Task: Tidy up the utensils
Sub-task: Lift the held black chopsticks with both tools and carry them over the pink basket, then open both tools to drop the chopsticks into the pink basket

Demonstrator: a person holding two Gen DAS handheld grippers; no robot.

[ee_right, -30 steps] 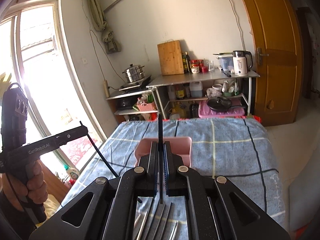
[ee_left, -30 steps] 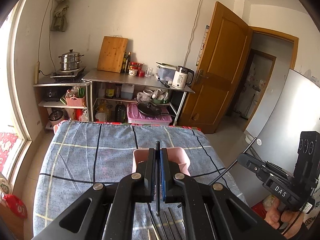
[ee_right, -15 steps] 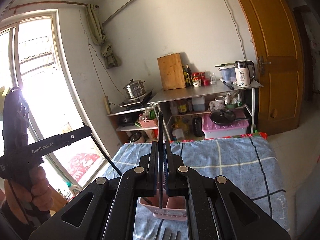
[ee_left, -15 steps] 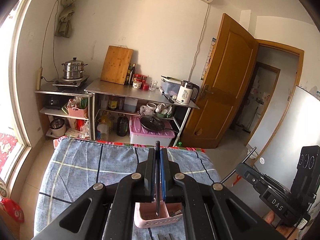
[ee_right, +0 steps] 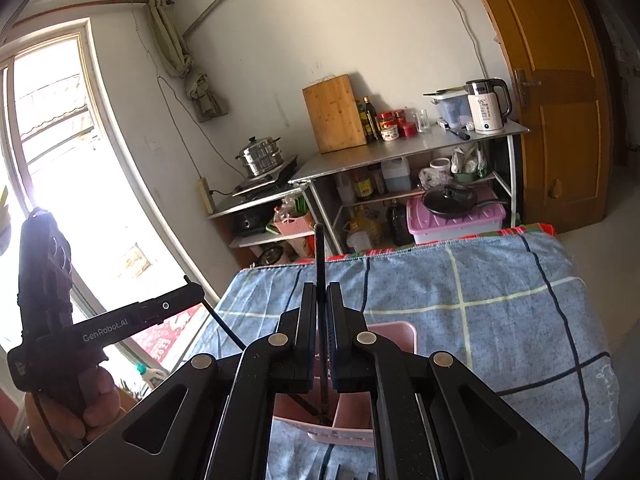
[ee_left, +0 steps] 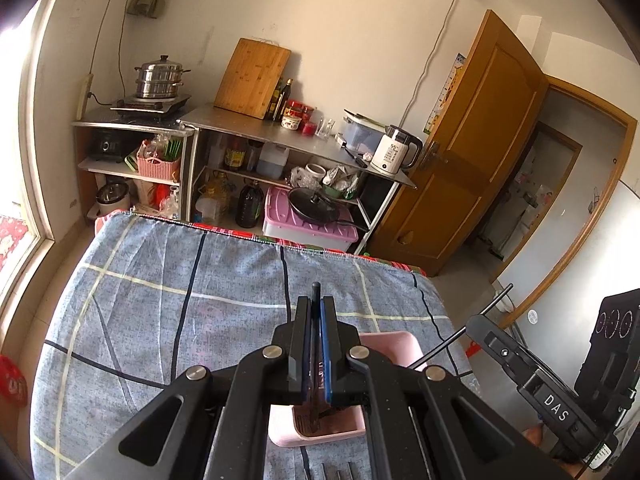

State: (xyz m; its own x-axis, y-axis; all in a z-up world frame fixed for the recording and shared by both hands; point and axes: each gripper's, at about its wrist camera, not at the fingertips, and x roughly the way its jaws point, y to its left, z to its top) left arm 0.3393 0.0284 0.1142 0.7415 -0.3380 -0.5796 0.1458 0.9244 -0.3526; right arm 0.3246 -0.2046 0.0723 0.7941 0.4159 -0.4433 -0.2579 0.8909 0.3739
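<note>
While more utensils (ee_left: 336,472) are left lying nearest, a thin black chopstick (ee_left: 316,294) is clamped in the left gripper (ee_left: 316,360), another chopstick (ee_right: 320,256) in the right gripper (ee_right: 320,344), tips lowered into the pink holder (ee_left: 394,340) on the checked tabletop (ee_left: 160,312); release is judged pending.

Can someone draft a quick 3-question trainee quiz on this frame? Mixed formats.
1. True or false: the left gripper is clamped on a thin black utensil.
2. What is the right gripper holding? A) a spoon bowl B) a thin black utensil C) nothing
3. Fill in: both utensil tips hang over the pink ____ on the blue checked cloth.

Key: 1 true; 2 B; 3 basket
</note>
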